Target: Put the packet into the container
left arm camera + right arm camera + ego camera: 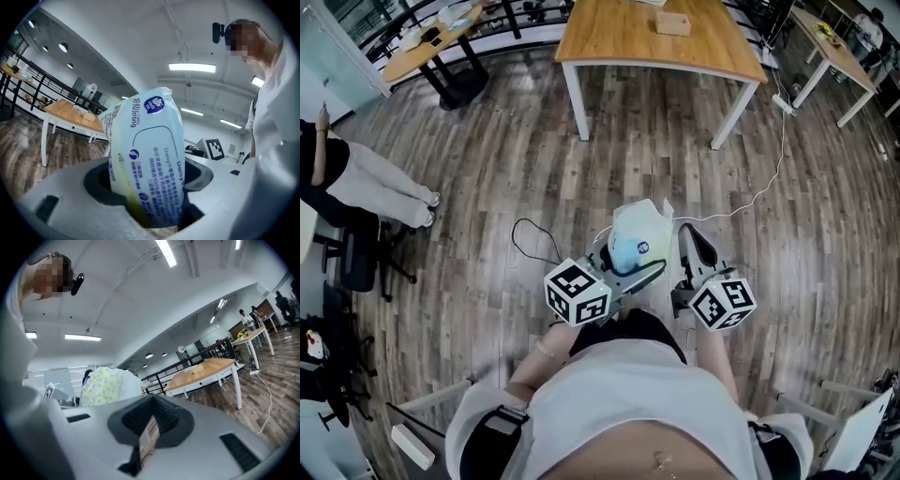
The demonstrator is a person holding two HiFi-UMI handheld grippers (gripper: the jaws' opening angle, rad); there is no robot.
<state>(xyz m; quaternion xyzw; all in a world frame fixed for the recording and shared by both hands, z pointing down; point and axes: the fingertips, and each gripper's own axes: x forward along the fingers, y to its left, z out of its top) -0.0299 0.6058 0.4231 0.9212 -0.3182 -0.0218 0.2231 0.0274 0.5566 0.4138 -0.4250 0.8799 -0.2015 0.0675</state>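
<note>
A pale blue and white packet (637, 239) of wipes stands upright between the jaws of my left gripper (628, 260), which is shut on it close in front of the person's body. In the left gripper view the packet (150, 154) fills the gap of the left gripper (147, 190). Just right of it, my right gripper (696, 248) is held level with its black jaws together and nothing in them. The right gripper view shows the right gripper (152, 420) with only a thin slit between its pads, and the packet (110, 387) off to the left. No container is plainly in view.
A wooden table (619, 42) with white legs stands ahead, with a small cardboard box (672, 22) on it. A black cable (534, 242) and a white cable (761, 192) lie on the wood floor. A person (366, 183) sits at left. More tables (834, 47) stand at the sides.
</note>
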